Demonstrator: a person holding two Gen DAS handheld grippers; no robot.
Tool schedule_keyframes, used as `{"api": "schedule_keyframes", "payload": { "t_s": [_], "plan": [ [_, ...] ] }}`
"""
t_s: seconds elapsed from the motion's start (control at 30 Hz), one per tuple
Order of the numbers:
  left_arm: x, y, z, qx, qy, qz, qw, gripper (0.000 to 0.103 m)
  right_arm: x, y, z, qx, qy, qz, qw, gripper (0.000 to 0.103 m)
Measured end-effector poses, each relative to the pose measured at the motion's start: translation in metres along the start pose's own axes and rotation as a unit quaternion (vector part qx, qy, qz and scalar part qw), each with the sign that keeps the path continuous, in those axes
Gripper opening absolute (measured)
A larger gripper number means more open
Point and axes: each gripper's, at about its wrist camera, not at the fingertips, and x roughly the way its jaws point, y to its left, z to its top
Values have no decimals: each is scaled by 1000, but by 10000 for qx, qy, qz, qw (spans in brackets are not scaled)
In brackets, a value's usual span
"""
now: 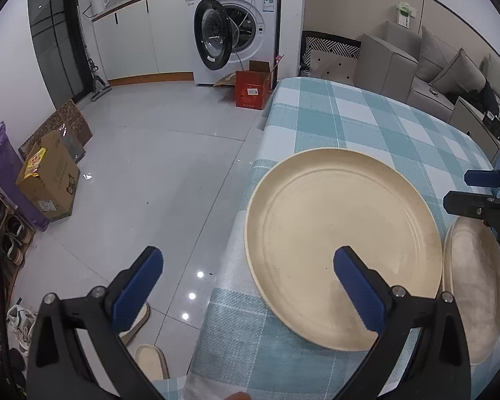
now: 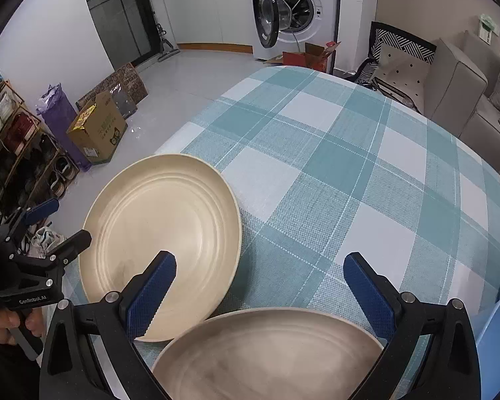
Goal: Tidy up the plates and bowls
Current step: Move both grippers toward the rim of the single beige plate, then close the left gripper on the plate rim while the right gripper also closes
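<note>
Both grippers are black plastic frames with silver screws. The left gripper (image 1: 246, 286) and right gripper (image 2: 260, 296) carry ribbed blue finger pads. White "GenRobot.AI" lettering marks one body.

Beyond the large cream plate (image 2: 160, 233), the checked tablecloth (image 2: 333, 173) leaves my surface bare all the way to its far edge, so I can pass freely there. Near that plate, a second cream plate (image 2: 270, 353) lies just beside it, almost rim to rim, leaving no gap to slip between. My left gripper (image 1: 246, 286) hangs with jaws wide at the plate's outer side, half over open floor (image 1: 143, 173).
</note>
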Motion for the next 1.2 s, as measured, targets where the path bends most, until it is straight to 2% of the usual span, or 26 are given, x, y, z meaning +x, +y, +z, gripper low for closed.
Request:
{"api": "schedule_keyframes", "payload": {
  "t_s": [0.27, 0.47, 0.57, 0.8, 0.9, 1.07, 1.13, 1.2],
  "plan": [
    [12, 4, -5, -36, 166, 125, 9998, 103, 22, 9, -1, -125, 237, 56, 9996, 102],
    [16, 5, -5, -91, 195, 72, 9997, 101, 31, 17, -2, -244, 296, 77, 9992, 102],
    [15, 6, -6, -74, 179, -69, 9998, 96, 34, 19, -2, -213, 335, 264, 9989, 102],
    [17, 6, -6, -7, 206, -133, 9997, 86, 39, 17, 0, -75, 397, 398, 9984, 99],
    [17, 4, -6, 10, 203, -186, 9996, 73, 40, 15, 0, -28, 402, 424, 9983, 94],
    [17, 3, -7, 34, 192, -265, 9995, 65, 44, 19, -3, -147, 484, 490, 9975, 87],
    [17, 3, -8, 41, 210, -339, 9992, 53, 44, 22, -5, -231, 481, 476, 9974, 86],
    [17, 3, -8, 40, 228, -381, 9990, 50, 45, 25, -6, -293, 502, 465, 9972, 81]
  ]
}}
